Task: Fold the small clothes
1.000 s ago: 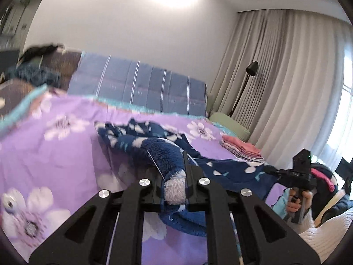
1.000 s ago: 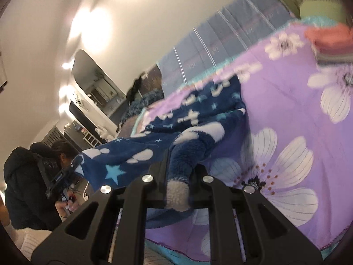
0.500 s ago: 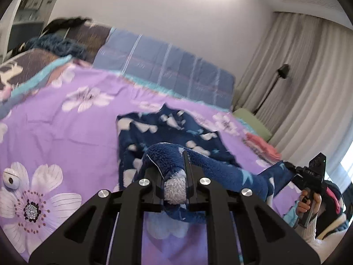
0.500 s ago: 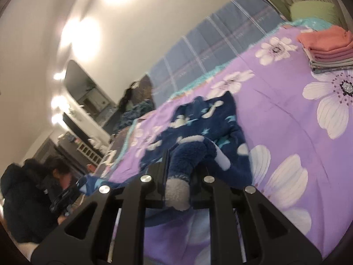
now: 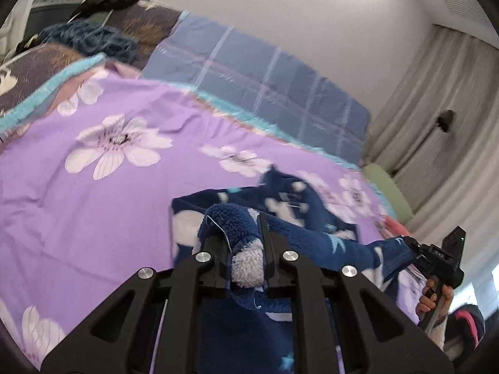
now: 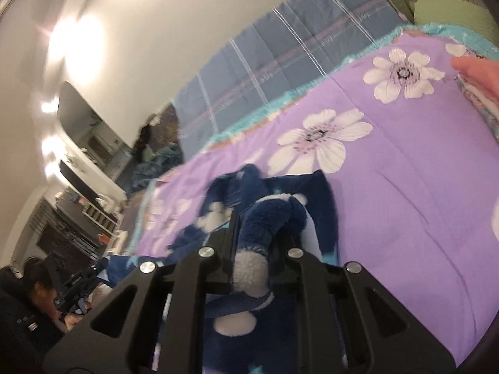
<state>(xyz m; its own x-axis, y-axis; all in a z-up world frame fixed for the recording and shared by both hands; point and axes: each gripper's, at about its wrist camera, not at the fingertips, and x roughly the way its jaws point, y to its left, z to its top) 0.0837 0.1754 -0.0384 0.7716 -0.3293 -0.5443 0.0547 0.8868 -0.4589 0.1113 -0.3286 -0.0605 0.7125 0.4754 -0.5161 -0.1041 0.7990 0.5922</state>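
Observation:
A dark blue fleece garment (image 5: 312, 233) with white clouds and stars lies on the purple flowered bedspread (image 5: 93, 202). My left gripper (image 5: 240, 233) pinches a bunched corner of it, showing the pale fuzzy lining; its jaws are opening with the fabric still between them. My right gripper (image 6: 259, 224) grips another bunched corner of the same garment (image 6: 318, 193), its jaws likewise opening on the cloth. The held edge hangs stretched between both grippers, above the part lying flat. The right gripper (image 5: 436, 258) shows at the right edge of the left wrist view, held in a hand.
A stack of folded pink clothes (image 6: 480, 71) sits on the bed at far right. A blue plaid pillow (image 5: 265, 84) lines the headboard, with a green cushion (image 5: 389, 193), a floor lamp (image 5: 446, 121) and curtains beyond. Dark bedding (image 5: 87, 37) is piled at the far left.
Both grippers have carried the garment's held edge forward toward the head of the bed, doubling it over the part lying flat. The grips look unchanged.

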